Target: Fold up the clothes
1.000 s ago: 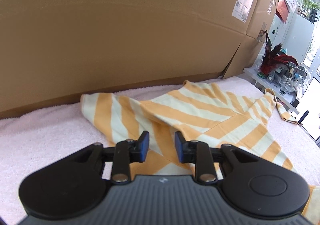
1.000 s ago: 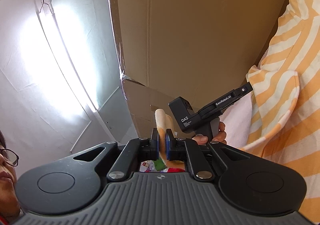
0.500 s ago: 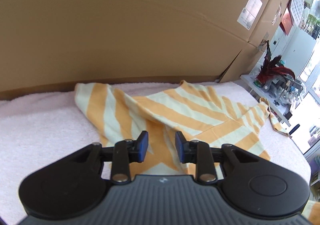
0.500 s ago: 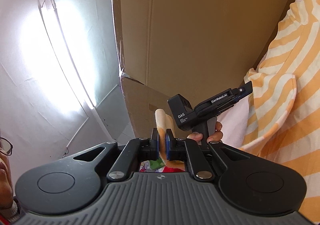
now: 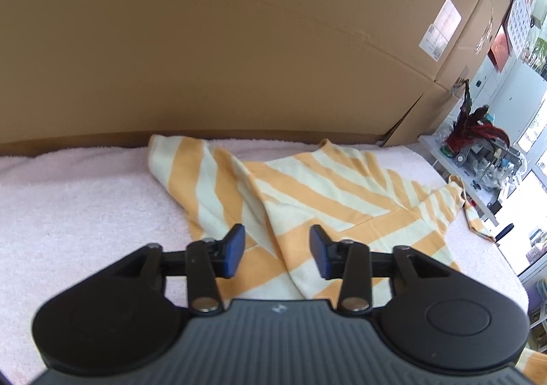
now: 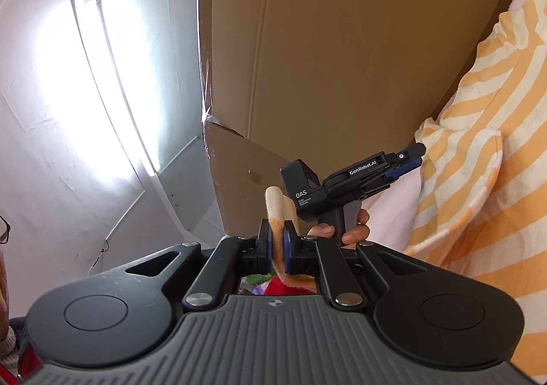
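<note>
An orange-and-cream striped garment (image 5: 328,200) is seen spread, rumpled and partly doubled over, on a pale pink towelling surface (image 5: 68,207) that covers what appears to be a desk or bed; which of the two cannot be told. A wall of large brown cardboard boxes (image 5: 239,43) is stood right behind it.

In the left wrist view the left tongs (image 5: 277,256) are held low over the near edge of the garment and tilted down at it. Their blue pads are apart and opening, with a raised crease of the cloth lying below and between them, but no pad is pressed on the cloth. The garment stretches away from these tongs, its long axis running from the near left toward the far right, where a thin strap end (image 5: 478,227) trails near the edge of the surface.

In the right wrist view the right tongs (image 6: 277,250) are nearly together and clamped on a narrow strip of the same striped fabric (image 6: 277,203), which pokes up between the pads. These tongs are lifted and pointed slightly upward, so that the cardboard and a bright window are mostly seen. The left tool is visible beyond them, gripped by a hand (image 6: 345,231), with the bulk of the garment to the right of the view.

The coming fold is judged to depend on the left tongs, the nearer to the flat cloth, taking the crease directly below them.
</note>
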Tool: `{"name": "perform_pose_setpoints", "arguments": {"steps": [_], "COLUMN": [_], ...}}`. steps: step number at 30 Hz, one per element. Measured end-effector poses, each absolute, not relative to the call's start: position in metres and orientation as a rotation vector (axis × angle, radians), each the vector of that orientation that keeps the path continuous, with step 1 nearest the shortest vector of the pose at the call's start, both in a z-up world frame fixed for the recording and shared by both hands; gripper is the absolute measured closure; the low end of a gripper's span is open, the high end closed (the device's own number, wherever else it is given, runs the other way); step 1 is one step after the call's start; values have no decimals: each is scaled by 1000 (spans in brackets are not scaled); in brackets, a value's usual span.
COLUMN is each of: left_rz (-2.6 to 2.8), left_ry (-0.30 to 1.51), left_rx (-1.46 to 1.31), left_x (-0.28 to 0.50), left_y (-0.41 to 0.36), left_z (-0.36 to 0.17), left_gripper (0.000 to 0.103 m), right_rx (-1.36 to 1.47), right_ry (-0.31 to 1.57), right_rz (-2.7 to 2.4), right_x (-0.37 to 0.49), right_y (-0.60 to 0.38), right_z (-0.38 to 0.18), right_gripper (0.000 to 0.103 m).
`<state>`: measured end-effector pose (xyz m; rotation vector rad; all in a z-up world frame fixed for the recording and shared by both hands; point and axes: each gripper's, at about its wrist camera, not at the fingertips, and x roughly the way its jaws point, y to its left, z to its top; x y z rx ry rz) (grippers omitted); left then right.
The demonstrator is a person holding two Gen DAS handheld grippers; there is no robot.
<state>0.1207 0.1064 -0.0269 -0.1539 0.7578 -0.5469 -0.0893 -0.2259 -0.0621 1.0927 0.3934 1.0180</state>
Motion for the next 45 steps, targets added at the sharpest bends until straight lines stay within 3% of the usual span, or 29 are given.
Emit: {"name": "perform_pose_setpoints", "arguments": {"steps": [3, 5, 7, 21, 45], "left_rz": [-552, -548, -543, -520, -478], "left_ry": [762, 762, 760, 719, 709], "left_rx": [-170, -156, -117, -119, -58], "left_x": [124, 126, 125, 127, 103], "left_y": [102, 96, 91, 101, 116], "left_z": [-31, -33, -33, -8, -20], "left_gripper": [63, 89, 103, 103, 103], "right_rx": [1083, 1078, 1078, 1122, 1128], "right_ry": [385, 383, 383, 359, 460], "right_rz": [1021, 1015, 1010, 1094, 1150], "right_x": [-92, -93, -93, -97, -117], "right_y": [-227, -228, -228, -220, -220], "right_z": [-60, -60, -59, -55, -74], "right_gripper": [95, 95, 95, 96, 96]}}
